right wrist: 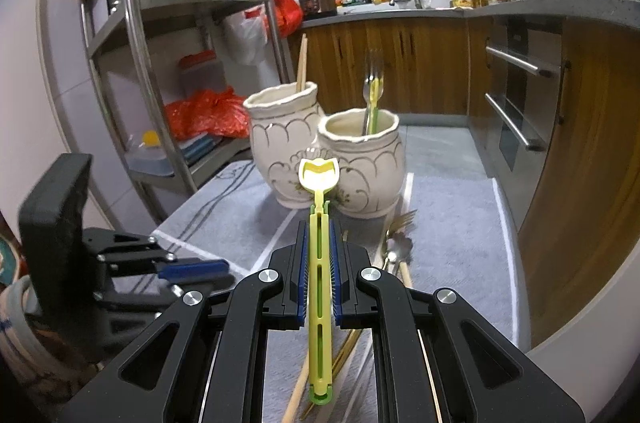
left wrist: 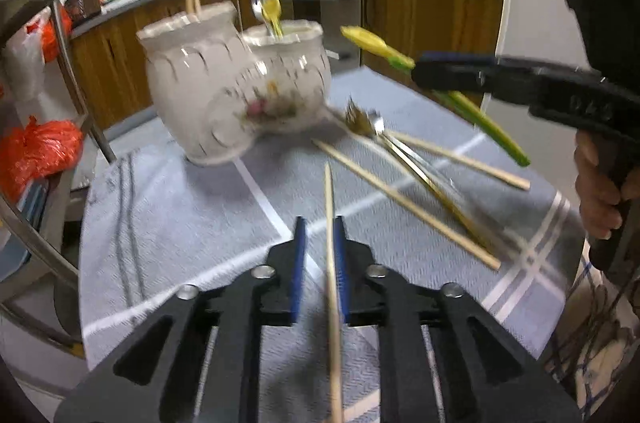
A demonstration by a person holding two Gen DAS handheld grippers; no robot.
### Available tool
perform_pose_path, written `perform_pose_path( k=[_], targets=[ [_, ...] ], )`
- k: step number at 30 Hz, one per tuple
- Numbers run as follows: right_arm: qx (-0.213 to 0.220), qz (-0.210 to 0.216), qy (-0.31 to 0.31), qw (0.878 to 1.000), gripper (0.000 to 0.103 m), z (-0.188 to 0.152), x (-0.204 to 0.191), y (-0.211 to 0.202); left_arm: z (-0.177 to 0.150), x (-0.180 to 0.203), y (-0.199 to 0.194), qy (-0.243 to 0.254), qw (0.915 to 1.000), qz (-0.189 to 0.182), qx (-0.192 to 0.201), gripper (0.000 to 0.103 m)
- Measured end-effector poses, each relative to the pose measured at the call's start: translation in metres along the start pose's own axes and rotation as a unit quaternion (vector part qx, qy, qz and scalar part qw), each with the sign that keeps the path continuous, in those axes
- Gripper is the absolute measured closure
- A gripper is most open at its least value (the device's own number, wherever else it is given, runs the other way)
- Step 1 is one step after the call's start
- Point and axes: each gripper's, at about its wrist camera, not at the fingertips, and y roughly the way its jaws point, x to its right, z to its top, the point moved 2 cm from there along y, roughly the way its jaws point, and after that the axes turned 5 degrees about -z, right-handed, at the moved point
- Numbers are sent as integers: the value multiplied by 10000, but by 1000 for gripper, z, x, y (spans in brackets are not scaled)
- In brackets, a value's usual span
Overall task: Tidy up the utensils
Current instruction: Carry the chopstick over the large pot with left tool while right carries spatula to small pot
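Utensils [left wrist: 416, 159] lie loose on the grey-clothed surface [left wrist: 168, 223] beside two ceramic jars [right wrist: 320, 151], while the right gripper [right wrist: 319, 247] clamps a yellow-green fork [right wrist: 319, 223] and the left gripper [left wrist: 319, 243] stands parted around a chopstick [left wrist: 330, 263].

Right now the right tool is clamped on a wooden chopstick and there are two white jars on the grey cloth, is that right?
Not quite. The right tool is clamped on a yellow-green plastic utensil, not a wooden chopstick; the right wrist view shows it plainly. The two white jars do stand on the grey cloth.
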Motion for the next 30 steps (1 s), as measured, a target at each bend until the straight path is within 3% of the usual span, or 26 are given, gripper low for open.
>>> perform_pose_path(
  k=[8, 11, 15, 17, 19, 22, 30],
  targets=[
    [-32, 4, 5, 10000, 93, -2, 0, 0, -8, 2, 16, -52, 9991, 72, -411, 84],
    [-37, 3, 6, 10000, 93, -2, 0, 0, -7, 5, 20, 8, 9986, 89, -527, 98],
    [2, -15, 3, 10000, 93, -1, 1, -1, -4, 12, 21, 234, 9982, 84, -544, 98],
    [46, -32, 35, 10000, 93, 2, 3, -2, -2, 8, 13, 196, 9991, 18, -363, 98],
    [120, -50, 101, 9999, 93, 6, 7, -4, 2, 2, 0, 122, 9998, -167, -54, 98],
    [220, -80, 172, 9996, 93, 16, 14, -4, 9, -13, -23, 2, 9984, -160, 534, 98],
    [558, -74, 194, 9982, 93, 53, 19, 3, 40, -52, -76, -350, 9802, 188, 1942, 98]
  ],
)
